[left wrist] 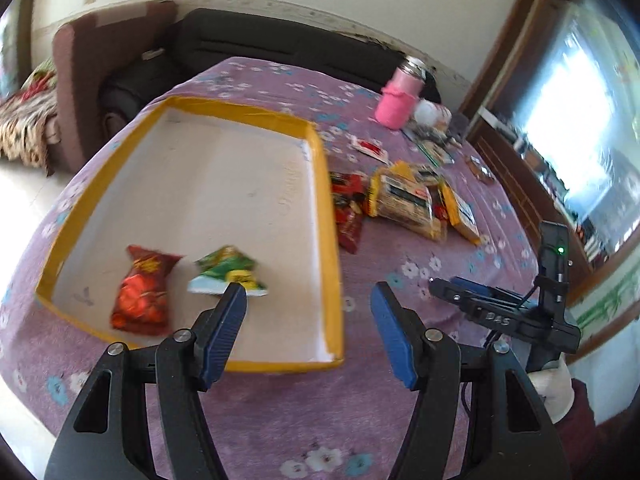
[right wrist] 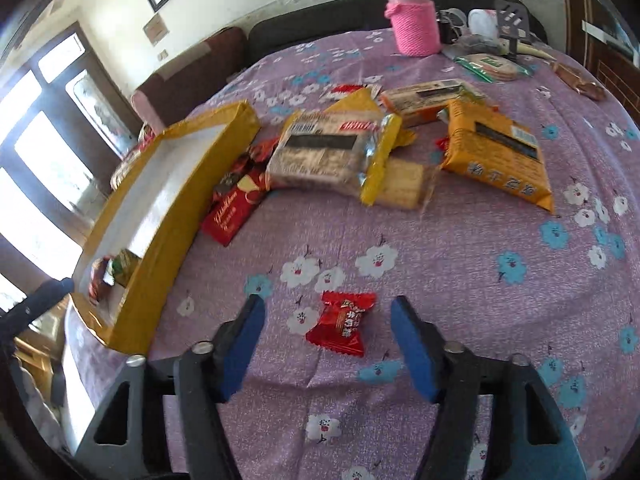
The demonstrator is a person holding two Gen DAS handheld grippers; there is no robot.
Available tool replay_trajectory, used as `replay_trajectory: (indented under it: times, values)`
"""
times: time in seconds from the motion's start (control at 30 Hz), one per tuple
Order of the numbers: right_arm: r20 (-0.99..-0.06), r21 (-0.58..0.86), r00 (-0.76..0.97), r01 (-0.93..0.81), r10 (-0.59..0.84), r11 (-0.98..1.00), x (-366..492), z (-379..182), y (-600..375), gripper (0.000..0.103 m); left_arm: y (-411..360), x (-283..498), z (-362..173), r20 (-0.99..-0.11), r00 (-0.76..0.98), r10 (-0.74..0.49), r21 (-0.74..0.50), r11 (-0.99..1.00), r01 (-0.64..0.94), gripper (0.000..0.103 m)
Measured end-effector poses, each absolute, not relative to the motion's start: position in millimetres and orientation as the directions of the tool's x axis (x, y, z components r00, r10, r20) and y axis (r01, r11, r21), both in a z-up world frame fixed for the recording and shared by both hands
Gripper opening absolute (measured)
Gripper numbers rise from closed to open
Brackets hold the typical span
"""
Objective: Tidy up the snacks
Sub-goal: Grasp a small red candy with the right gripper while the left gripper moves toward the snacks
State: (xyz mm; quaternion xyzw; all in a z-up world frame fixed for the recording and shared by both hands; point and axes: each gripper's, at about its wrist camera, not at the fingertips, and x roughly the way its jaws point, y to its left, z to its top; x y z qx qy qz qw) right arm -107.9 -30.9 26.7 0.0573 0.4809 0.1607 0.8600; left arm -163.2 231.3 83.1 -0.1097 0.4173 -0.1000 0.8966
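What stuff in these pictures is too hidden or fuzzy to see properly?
- Two snacks in the yellow box: in the right wrist view its near wall hides most of them.
- Small red candy: not visible in the left wrist view.
- Writing on the biscuit packs: motion blur in the left wrist view.
- Things behind the pink bottle: too small and crowded to name.

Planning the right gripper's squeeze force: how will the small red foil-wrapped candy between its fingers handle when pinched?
The small red foil-wrapped candy looks light. Its glossy wrapper may slip, and the crimped ends probably crumple. The open right gripper should pinch its fuller middle.
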Motion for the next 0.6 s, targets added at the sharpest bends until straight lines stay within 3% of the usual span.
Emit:
replay_trajectory:
  times: [0.03, 0.07, 0.37, 0.6]
  values:
    - [-0.815, 0.240, 0.483, -0.224, 0.321, 0.945, -109, 24, -28, 0.038, 222, -159, 83, -0.733, 0.625, -0.267, -0.263, 0.959, 0.102, 0.064]
    - [-0.812, 0.202, 0.507, -0.221, 0.289, 0.954, -111, 23, -27, 0.024, 214, -155, 81, -0.740, 0.617, -0.269, -0.252, 0.961, 0.117, 0.064]
    - [-0.763, 0.296, 0.562, -0.137, 0.320, 0.945, -100, 19, -79, 0.024, 151, -101, 68, -0.791, 0.542, -0.283, -0.181, 0.955, 0.235, 0.064]
    - [-0.725, 0.375, 0.579, -0.120, 0.372, 0.919, -101, 17, -94, 0.024, 116, -37, 48, -0.862, 0.475, -0.180, -0.030, 0.951, 0.306, 0.064]
